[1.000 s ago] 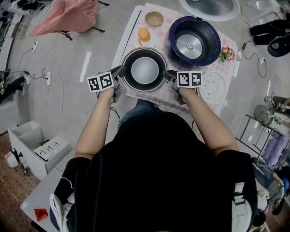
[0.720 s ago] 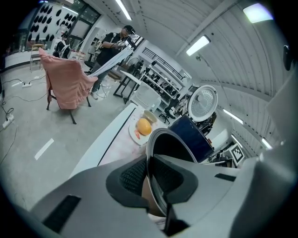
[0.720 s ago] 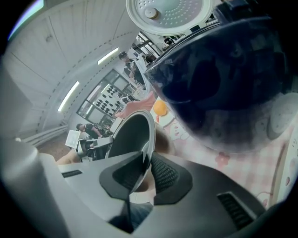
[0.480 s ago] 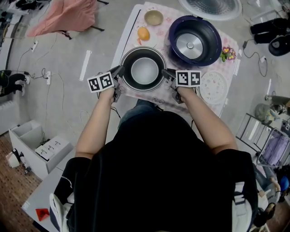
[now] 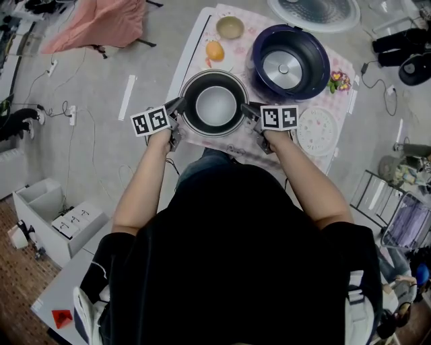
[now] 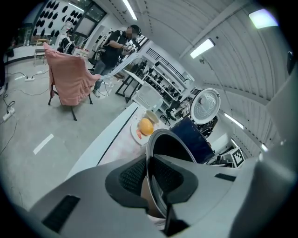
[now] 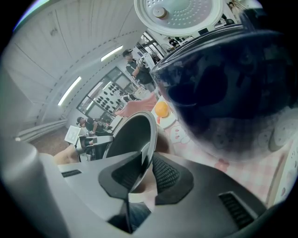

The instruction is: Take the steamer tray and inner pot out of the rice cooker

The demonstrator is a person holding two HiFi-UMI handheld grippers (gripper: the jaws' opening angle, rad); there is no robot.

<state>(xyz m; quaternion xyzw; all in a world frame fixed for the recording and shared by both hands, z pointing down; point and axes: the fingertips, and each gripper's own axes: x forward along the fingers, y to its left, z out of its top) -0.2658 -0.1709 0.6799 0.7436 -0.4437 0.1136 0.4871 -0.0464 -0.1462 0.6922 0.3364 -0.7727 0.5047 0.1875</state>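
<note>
The dark inner pot (image 5: 215, 104), pale inside, is in front of me on the patterned cloth, outside the navy rice cooker (image 5: 289, 64). My left gripper (image 5: 179, 105) is shut on its left rim, and the rim (image 6: 150, 153) is pinched between the pads in the left gripper view. My right gripper (image 5: 250, 112) is at the right rim. Its jaws have just been opening. The rim (image 7: 148, 139) still stands between them, with a gap on one side. The white perforated steamer tray (image 5: 315, 129) lies on the cloth to the right.
The cooker's open lid (image 5: 313, 10) stands behind it. An orange (image 5: 214, 50) on a plate and a small bowl (image 5: 229, 27) sit behind the pot. Flowers (image 5: 337, 79) lie right of the cooker. The table's left edge (image 5: 185, 57) runs close to the pot.
</note>
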